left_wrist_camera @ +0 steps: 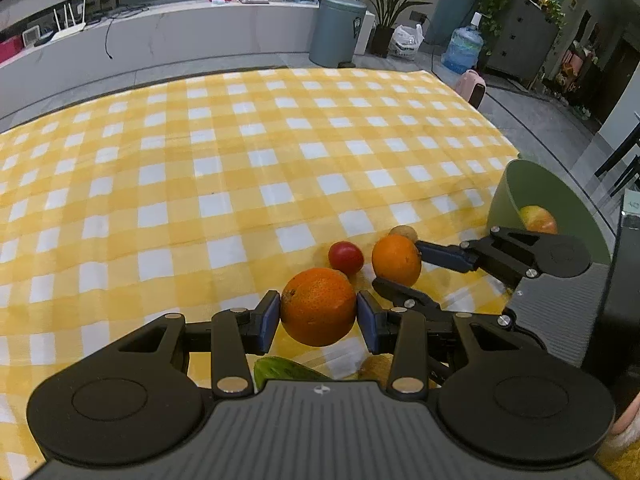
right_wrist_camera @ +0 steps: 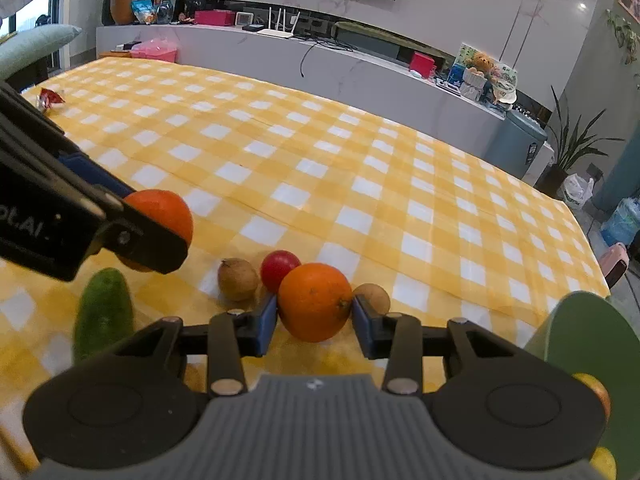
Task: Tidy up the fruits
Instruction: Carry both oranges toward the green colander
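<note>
Our left gripper [left_wrist_camera: 318,314] clamps one orange [left_wrist_camera: 318,306]; our right gripper [right_wrist_camera: 315,320] clamps a second orange [right_wrist_camera: 314,306] beside the green bowl [right_wrist_camera: 592,344].

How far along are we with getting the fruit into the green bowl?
Early stage. Done: one apple lies in the green bowl. In hand: the left gripper clamps an orange, and the right gripper brackets a second orange. Left on the cloth: the red fruit, two brown fruits and the cucumber.
</note>
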`<state>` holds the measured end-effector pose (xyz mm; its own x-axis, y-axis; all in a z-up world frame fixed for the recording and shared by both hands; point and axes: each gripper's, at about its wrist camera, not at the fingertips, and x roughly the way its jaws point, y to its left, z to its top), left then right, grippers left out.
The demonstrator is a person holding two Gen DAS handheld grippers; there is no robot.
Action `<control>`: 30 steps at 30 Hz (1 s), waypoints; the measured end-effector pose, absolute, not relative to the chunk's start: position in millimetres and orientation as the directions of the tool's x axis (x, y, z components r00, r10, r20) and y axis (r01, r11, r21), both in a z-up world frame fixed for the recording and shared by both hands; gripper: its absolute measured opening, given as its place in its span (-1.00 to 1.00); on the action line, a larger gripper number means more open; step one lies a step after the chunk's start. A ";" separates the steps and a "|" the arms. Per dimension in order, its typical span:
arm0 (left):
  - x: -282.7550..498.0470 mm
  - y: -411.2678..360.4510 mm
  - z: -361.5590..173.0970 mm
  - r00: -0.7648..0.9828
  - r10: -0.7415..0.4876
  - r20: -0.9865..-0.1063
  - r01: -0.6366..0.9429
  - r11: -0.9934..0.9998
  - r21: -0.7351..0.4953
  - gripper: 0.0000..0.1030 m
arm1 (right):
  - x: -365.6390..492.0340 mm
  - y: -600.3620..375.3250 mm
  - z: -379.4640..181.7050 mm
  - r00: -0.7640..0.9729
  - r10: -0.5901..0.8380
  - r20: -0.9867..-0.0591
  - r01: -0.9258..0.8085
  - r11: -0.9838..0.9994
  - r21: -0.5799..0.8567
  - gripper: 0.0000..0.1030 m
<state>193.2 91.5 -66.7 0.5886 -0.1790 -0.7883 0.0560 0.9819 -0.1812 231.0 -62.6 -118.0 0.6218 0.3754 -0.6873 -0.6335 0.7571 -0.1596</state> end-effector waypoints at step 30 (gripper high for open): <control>153.8 -32.7 -9.7 0.625 -0.304 -0.719 0.248 0.951 -0.187 -0.10 | 123.8 -240.8 -24.1 0.678 0.464 -0.570 -0.472 0.869 0.147 -0.28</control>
